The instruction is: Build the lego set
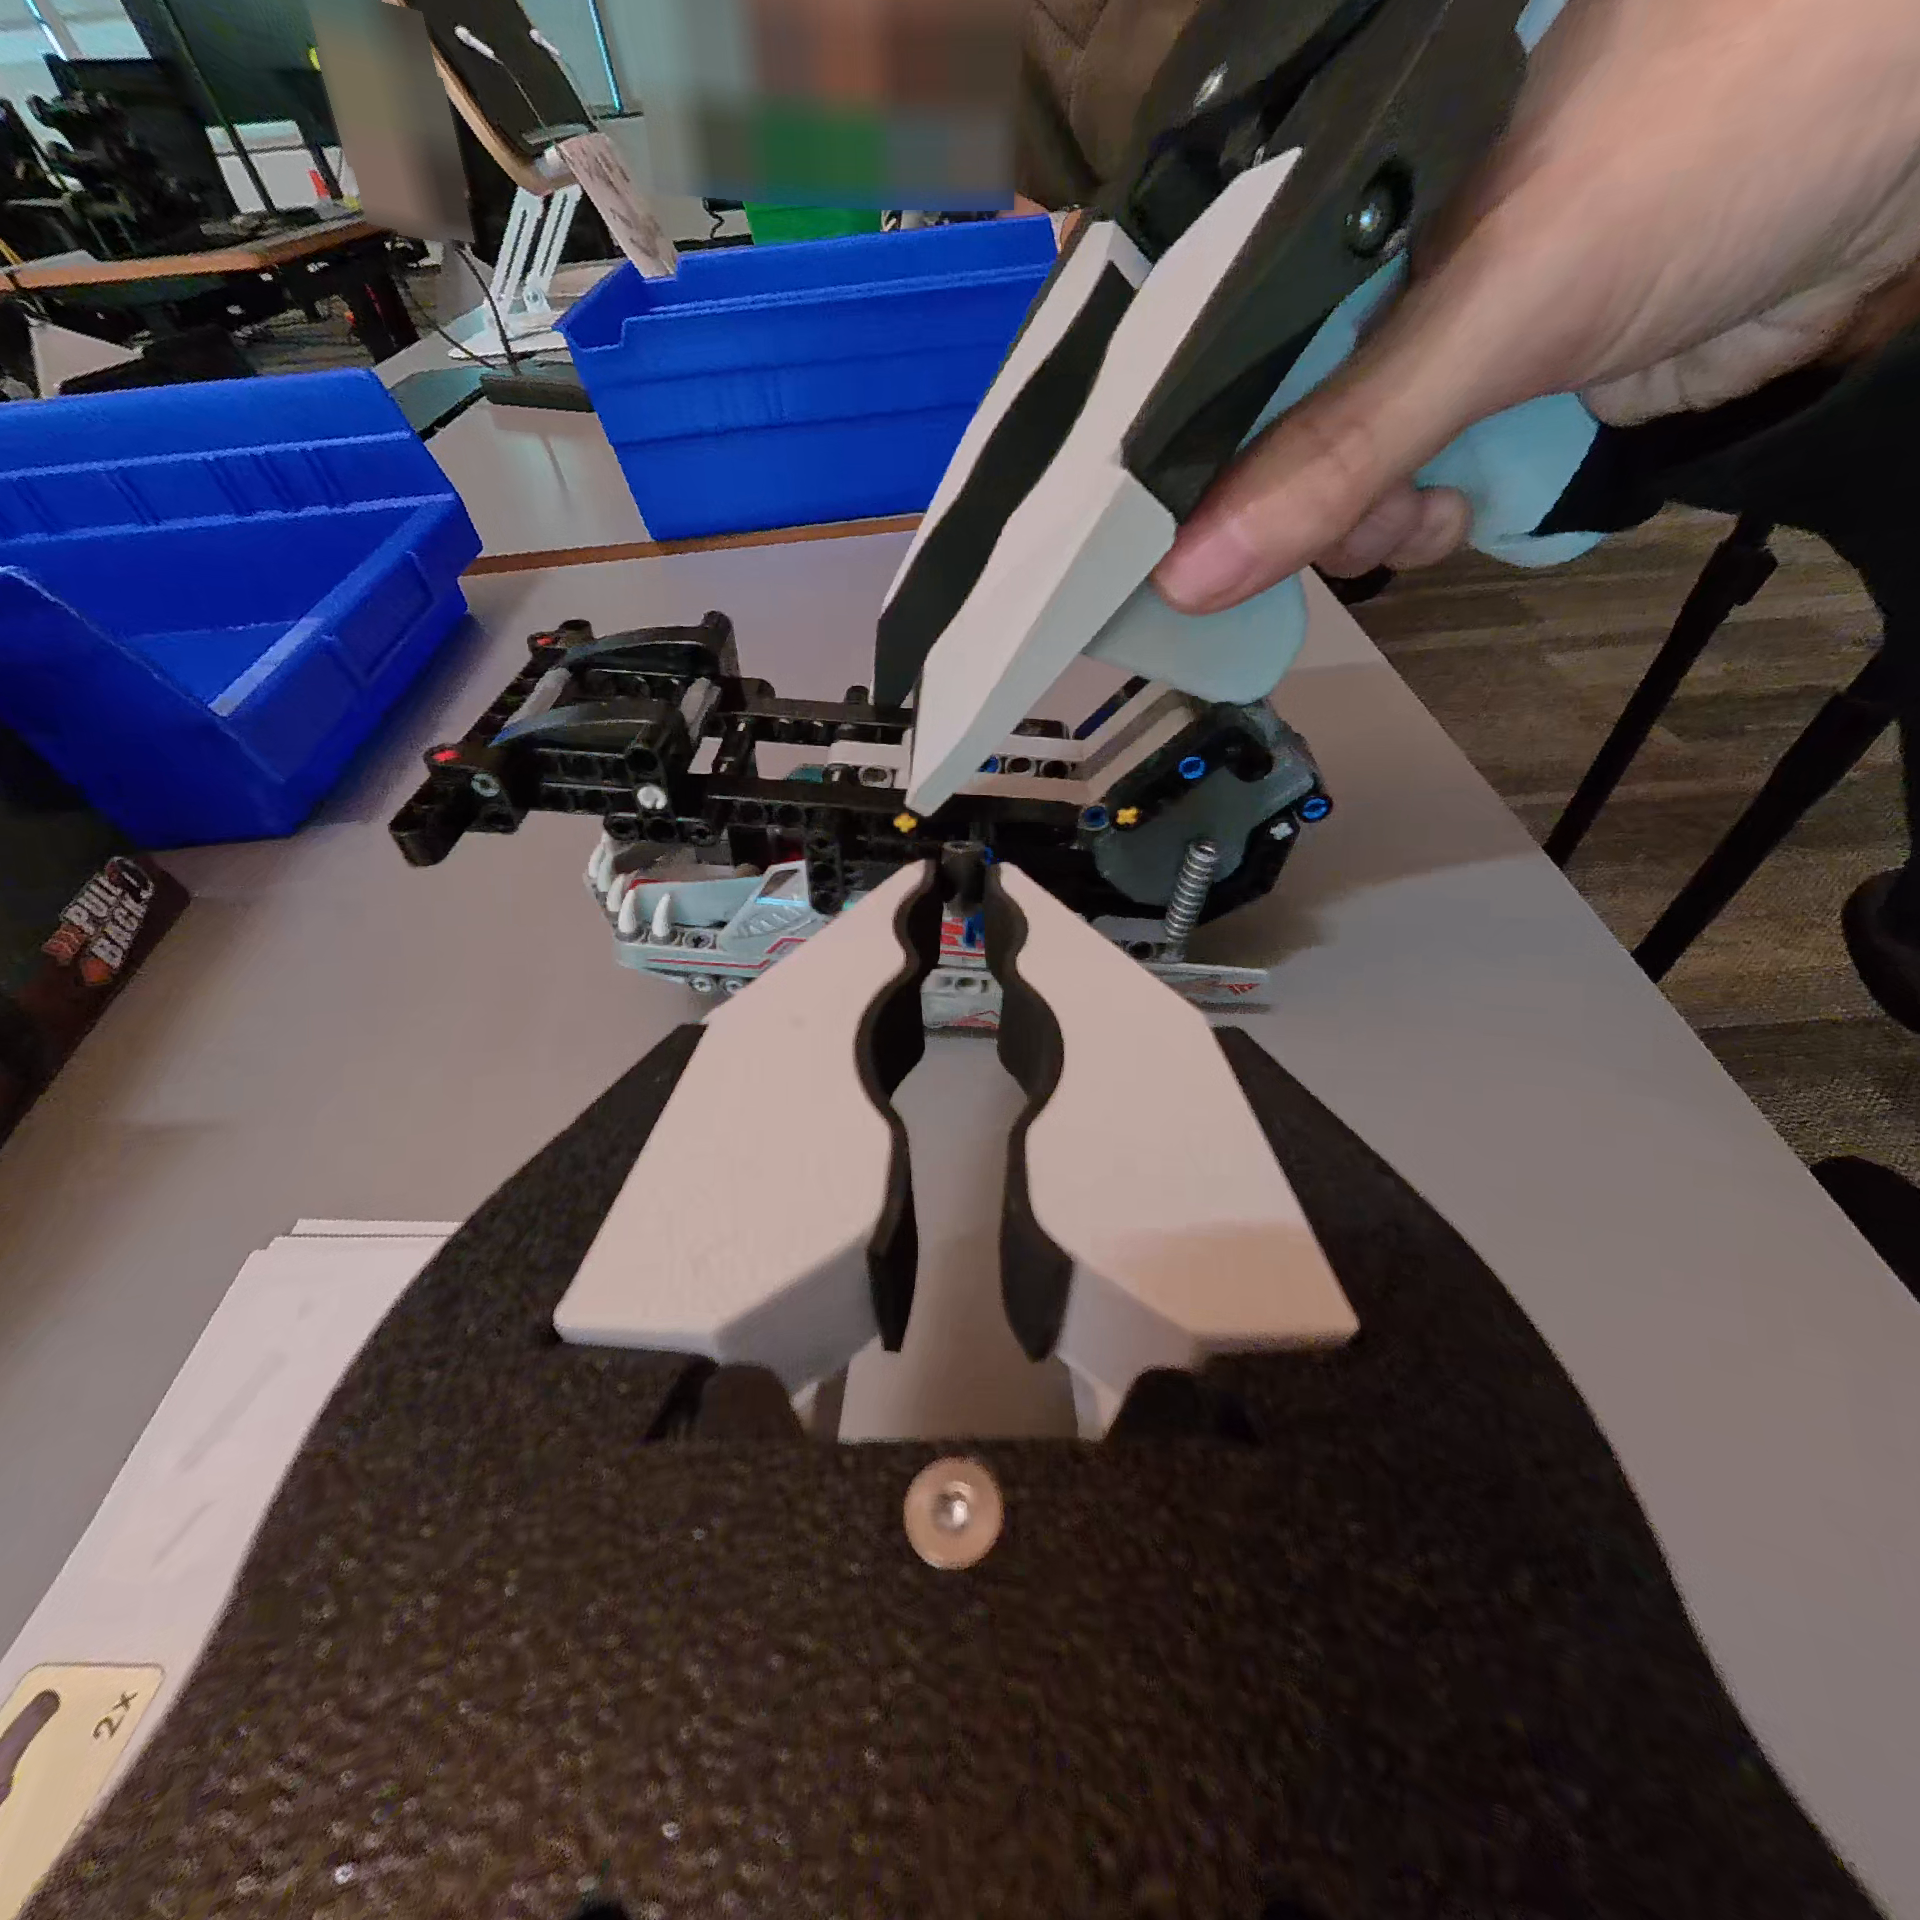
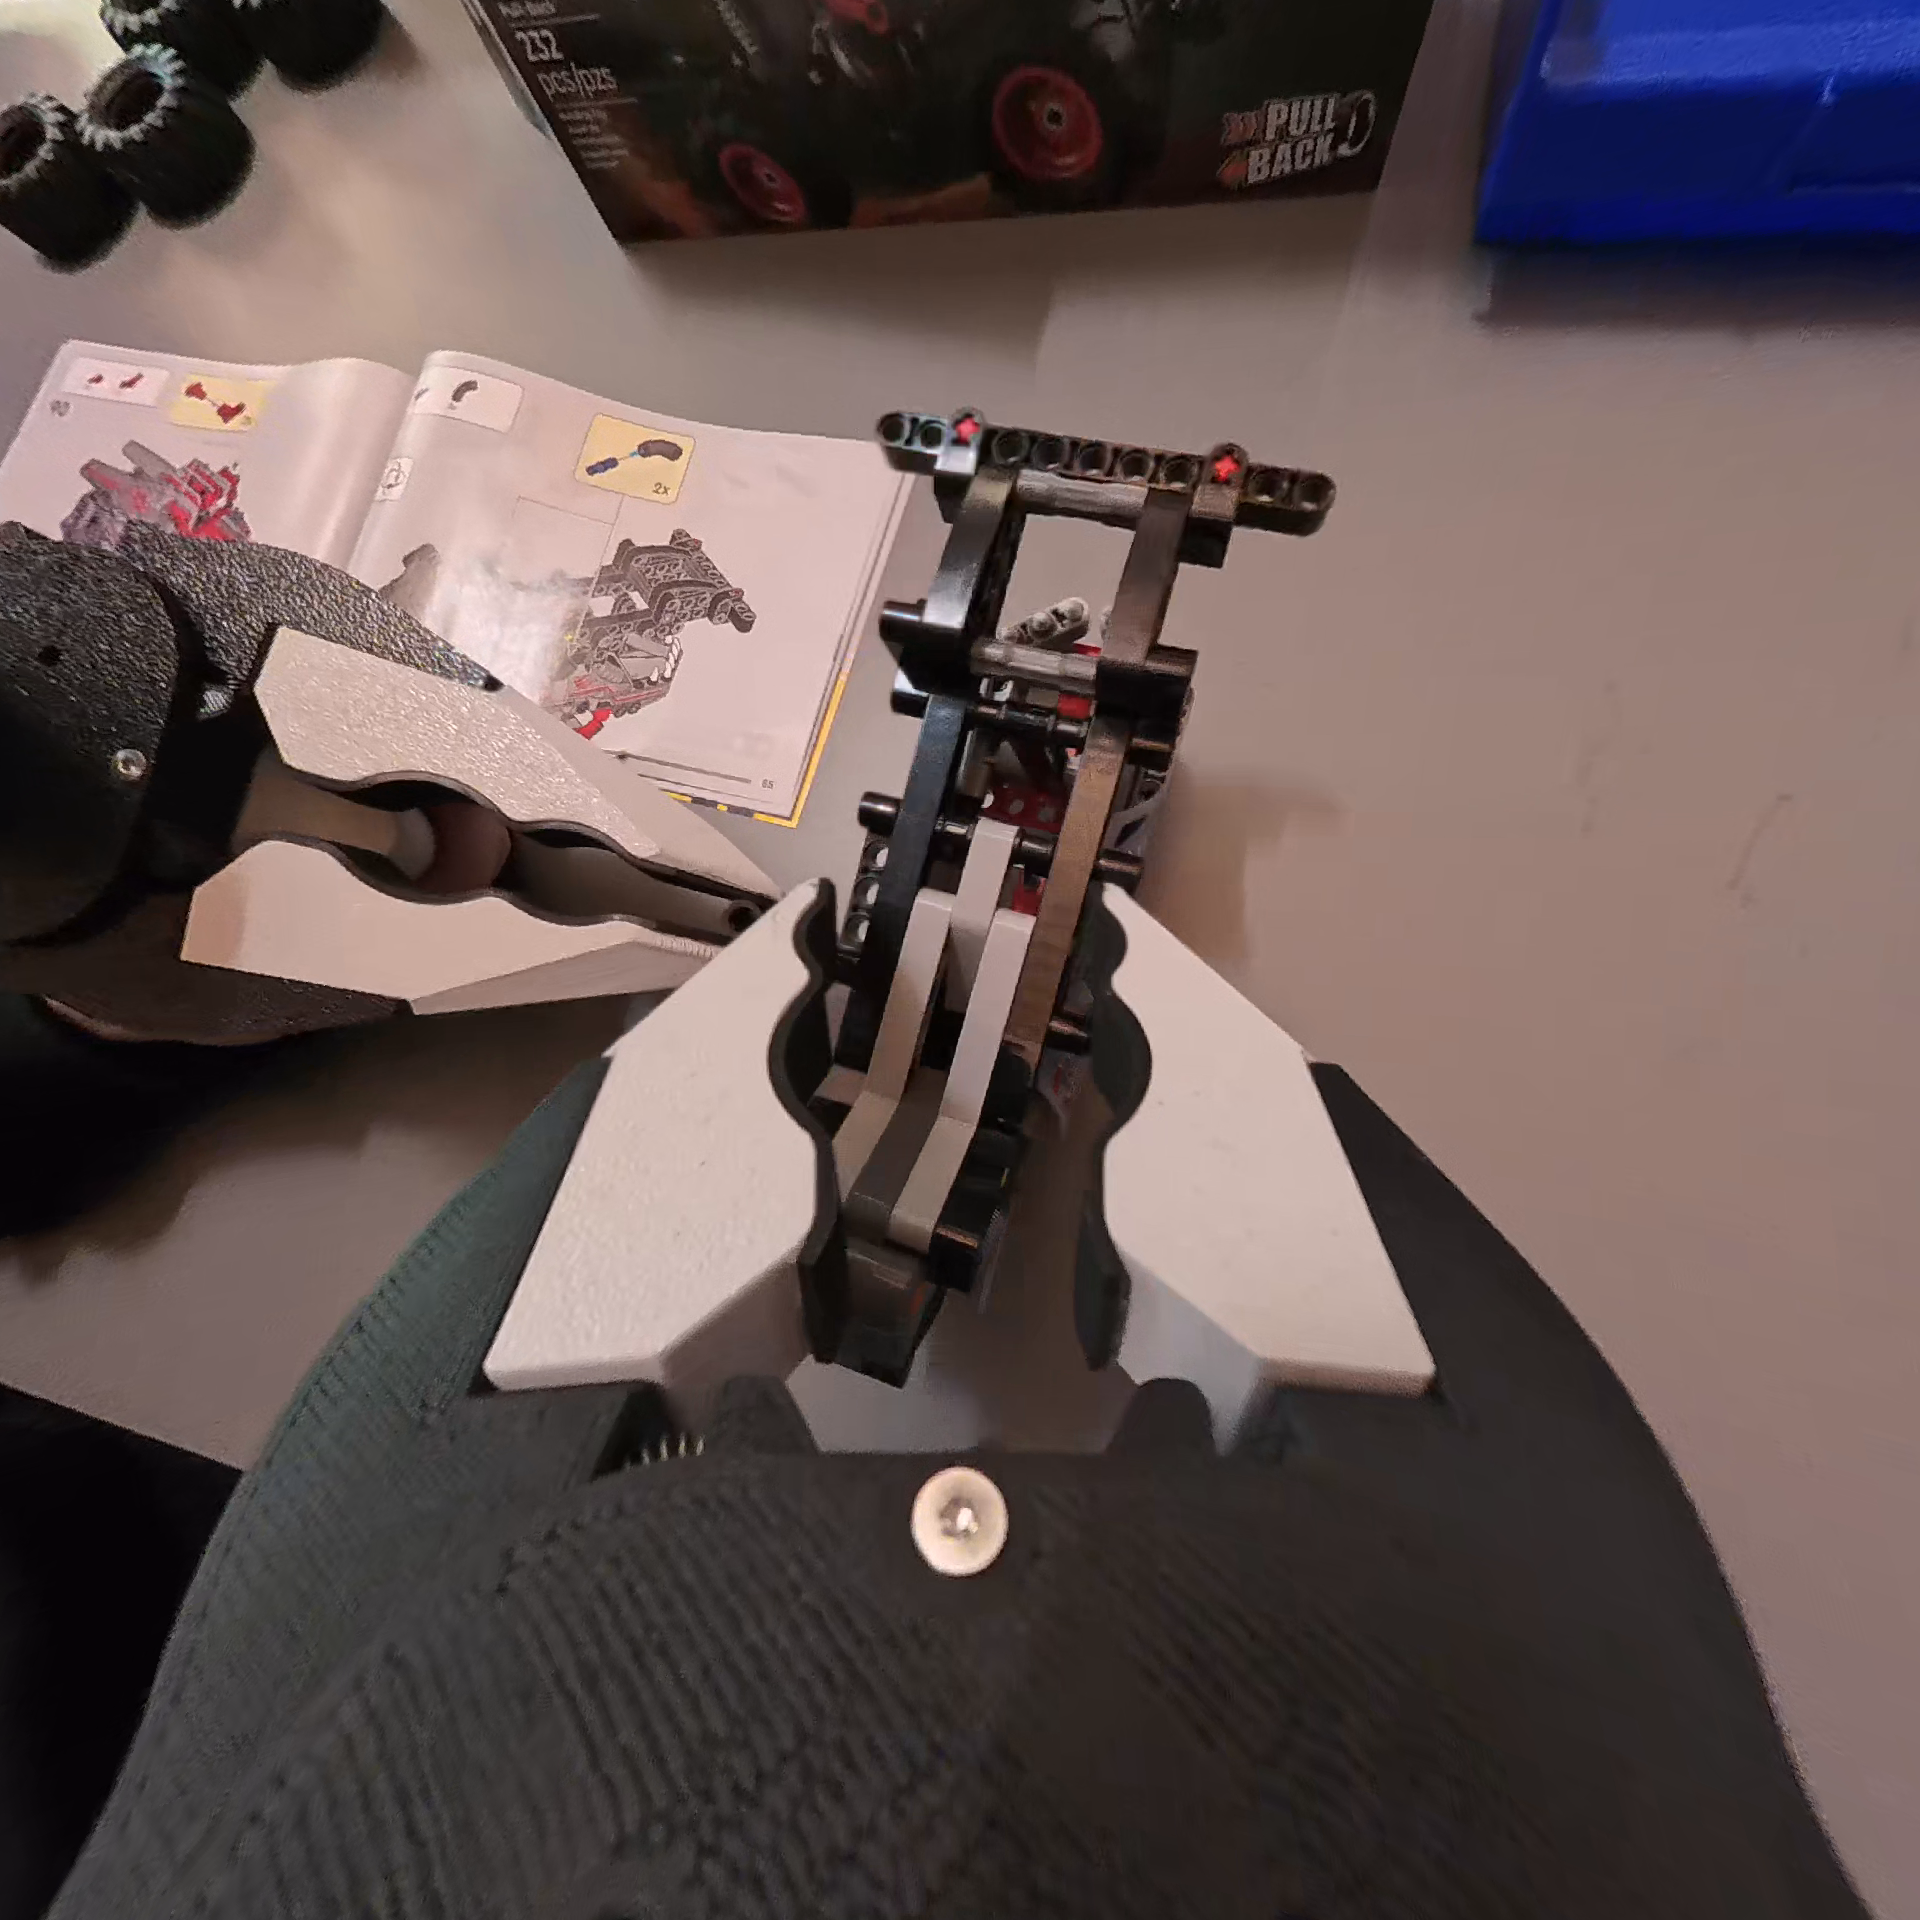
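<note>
Grey desk [image 2: 1558, 831] carries the half-built lego model [image 2: 1039, 727], centre. Right gripper [image 2: 961, 935] jaws clamp the model's rear frame. Left gripper [image 1: 956, 883] jaws pinch a small black pin [image 1: 961, 868] at the model's side. Around it: two blue bins [image 1: 208, 582], open instruction booklet [image 2: 499, 540], set box [image 2: 987, 104], three or more black tyres [image 2: 114, 156] far left.
</note>
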### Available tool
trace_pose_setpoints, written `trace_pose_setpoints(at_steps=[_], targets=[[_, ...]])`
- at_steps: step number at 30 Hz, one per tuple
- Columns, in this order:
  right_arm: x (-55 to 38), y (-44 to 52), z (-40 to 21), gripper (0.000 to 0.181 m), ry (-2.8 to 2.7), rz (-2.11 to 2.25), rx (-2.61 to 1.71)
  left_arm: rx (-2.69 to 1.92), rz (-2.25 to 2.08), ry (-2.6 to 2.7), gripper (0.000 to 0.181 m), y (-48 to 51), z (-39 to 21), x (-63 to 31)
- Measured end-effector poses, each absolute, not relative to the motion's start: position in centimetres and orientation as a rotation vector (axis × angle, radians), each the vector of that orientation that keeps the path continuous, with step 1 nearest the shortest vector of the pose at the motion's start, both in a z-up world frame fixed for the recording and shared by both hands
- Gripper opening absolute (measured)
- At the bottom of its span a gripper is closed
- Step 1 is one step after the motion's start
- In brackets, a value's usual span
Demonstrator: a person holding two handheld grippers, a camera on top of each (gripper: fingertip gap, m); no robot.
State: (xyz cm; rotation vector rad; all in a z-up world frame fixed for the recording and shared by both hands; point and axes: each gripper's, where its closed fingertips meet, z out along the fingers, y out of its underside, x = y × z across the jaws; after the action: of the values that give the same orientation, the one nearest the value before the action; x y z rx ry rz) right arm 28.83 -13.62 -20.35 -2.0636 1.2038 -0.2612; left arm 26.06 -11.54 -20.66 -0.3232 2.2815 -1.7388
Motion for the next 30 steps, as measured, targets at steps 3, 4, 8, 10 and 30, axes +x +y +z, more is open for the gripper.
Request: trace_pose_setpoints(at_steps=[3, 4, 8, 10, 30], targets=[[28.8, -13.8, -20.8, 0.042, 1.213, -0.283, -2.121, -0.315, -1.744, 2.294, 0.005, -11.6, -20.7, 25.9], [29.0, -13.8, -20.8, 0.04, 1.208, -0.301, -2.135, -0.315, -1.738, 2.292, 0.005, -11.6, -20.7, 25.9], [29.1, -13.7, -20.8, 0.039, 1.216, -0.267, -2.1, -0.348, -1.777, 2.269, 0.005, -11.5, -20.3, 25.8], [29.1, -13.8, -20.8, 0.039, 1.228, -0.268, -2.063, -0.371, -1.792, 2.275, 0.005, -11.6, -20.3, 25.8], [28.5, -14.4, -19.3, 0.036, 0.919, -0.275, -2.08, -0.323, -1.676, 2.312, 0.005, -12.6, -21.3, 25.0]])
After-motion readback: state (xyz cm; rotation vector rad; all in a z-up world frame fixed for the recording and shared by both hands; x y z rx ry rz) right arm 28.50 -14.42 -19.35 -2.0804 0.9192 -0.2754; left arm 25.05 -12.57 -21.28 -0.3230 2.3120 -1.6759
